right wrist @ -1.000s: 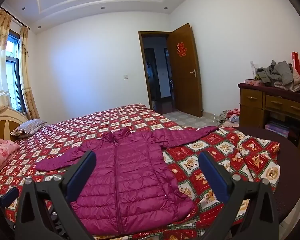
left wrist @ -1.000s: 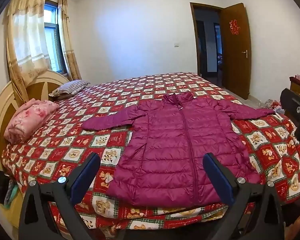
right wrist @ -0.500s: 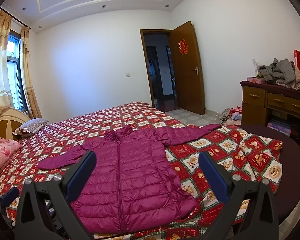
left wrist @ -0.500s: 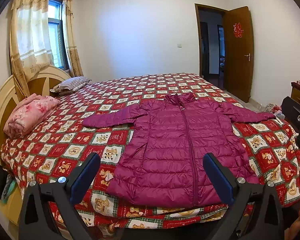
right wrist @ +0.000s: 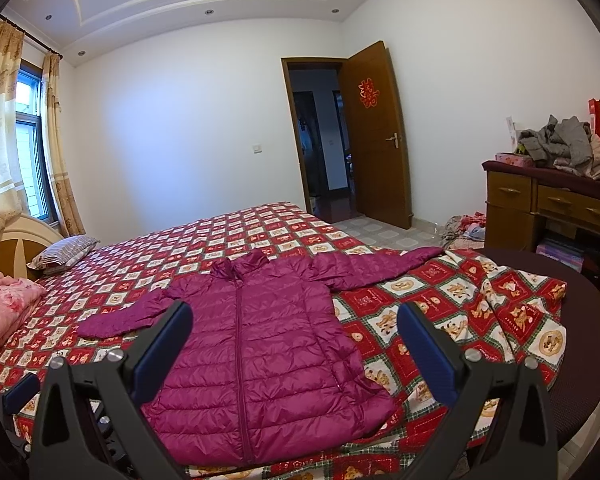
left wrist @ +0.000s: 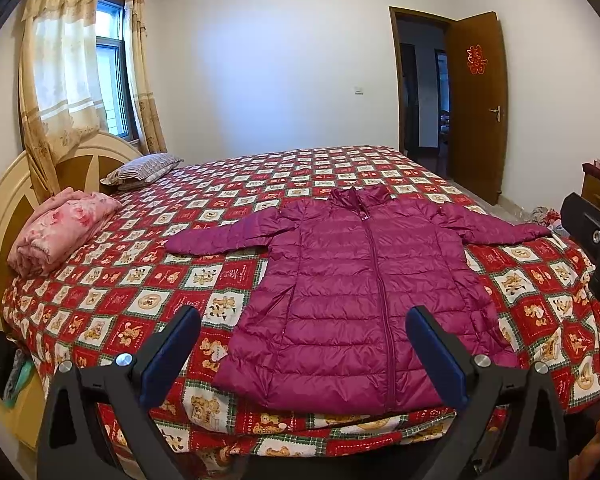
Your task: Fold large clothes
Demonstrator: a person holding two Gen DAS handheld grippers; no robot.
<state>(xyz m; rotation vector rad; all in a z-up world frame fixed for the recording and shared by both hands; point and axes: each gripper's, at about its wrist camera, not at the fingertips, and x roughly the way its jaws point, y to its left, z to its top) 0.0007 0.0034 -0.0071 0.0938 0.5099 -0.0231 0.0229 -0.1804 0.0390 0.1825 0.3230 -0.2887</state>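
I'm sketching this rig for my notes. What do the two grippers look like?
Both look alike. The left gripper and right gripper each have two matte black angular arms with triangular cut-outs and silver bolt heads. The jaws carry long, flat dark blue pads. No cables or markings show, and no sleeve is visible.

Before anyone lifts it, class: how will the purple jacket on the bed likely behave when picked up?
The jacket looks puffy and quilted, so probably light for its size. It lies limp with sleeves spread, so it will likely flop and sag. Its shiny shell may slip between the fingers.
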